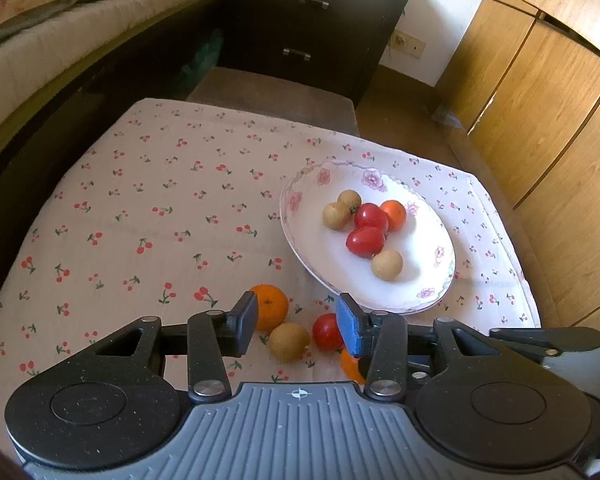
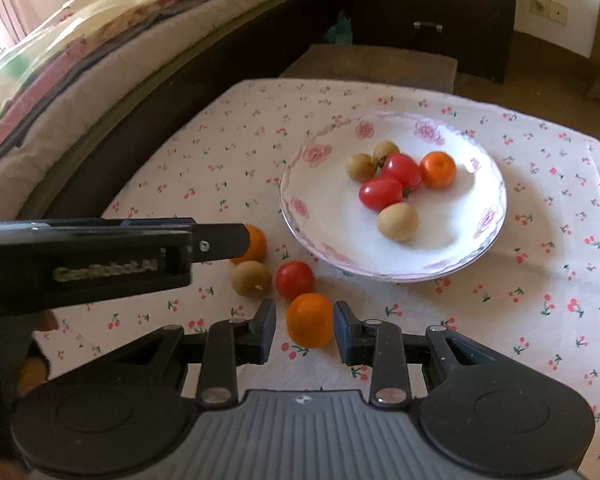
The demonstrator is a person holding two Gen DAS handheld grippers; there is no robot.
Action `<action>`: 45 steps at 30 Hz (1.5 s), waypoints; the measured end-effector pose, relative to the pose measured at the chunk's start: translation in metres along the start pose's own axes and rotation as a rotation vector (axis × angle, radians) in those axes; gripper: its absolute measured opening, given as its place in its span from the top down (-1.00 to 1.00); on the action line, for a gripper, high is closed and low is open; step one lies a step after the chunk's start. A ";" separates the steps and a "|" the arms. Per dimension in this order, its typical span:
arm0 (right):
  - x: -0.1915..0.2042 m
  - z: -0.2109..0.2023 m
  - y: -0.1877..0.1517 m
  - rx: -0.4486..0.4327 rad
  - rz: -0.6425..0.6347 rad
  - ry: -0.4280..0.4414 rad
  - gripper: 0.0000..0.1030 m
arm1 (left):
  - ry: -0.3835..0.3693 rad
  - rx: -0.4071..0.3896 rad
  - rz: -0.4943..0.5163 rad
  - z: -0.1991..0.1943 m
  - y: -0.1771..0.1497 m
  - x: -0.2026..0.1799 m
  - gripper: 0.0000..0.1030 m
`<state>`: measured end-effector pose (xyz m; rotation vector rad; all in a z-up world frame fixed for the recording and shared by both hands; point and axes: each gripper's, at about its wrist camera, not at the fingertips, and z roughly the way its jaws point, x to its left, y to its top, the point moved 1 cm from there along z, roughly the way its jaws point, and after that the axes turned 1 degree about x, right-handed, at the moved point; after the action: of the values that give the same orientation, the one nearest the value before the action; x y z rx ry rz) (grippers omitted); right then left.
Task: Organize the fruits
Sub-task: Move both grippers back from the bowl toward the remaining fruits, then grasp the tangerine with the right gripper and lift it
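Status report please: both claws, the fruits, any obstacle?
Left claw open, empty. Right claw open around an orange, not gripping. Six fruits in plate, four on cloth. Nothing in the way.

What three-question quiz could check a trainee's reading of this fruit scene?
1. How many fruits lie on the plate?
2. True or false: every tomato is on the plate.
3. Which kind appears only once on the plate? A tomato, B orange, C brown fruit.
Key: 1. Six. 2. False: one tomato lies on the cloth. 3. B, the orange.
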<state>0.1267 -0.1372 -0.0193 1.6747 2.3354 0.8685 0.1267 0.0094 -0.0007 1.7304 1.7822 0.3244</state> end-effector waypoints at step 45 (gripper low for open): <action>-0.020 0.013 -0.015 0.027 0.015 -0.031 0.34 | 0.038 0.065 0.007 0.035 -0.021 -0.002 0.38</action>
<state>0.1272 -0.1538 -0.0419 1.7058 2.3278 0.8115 0.1299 -0.0030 -0.0393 1.7870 1.8329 0.3075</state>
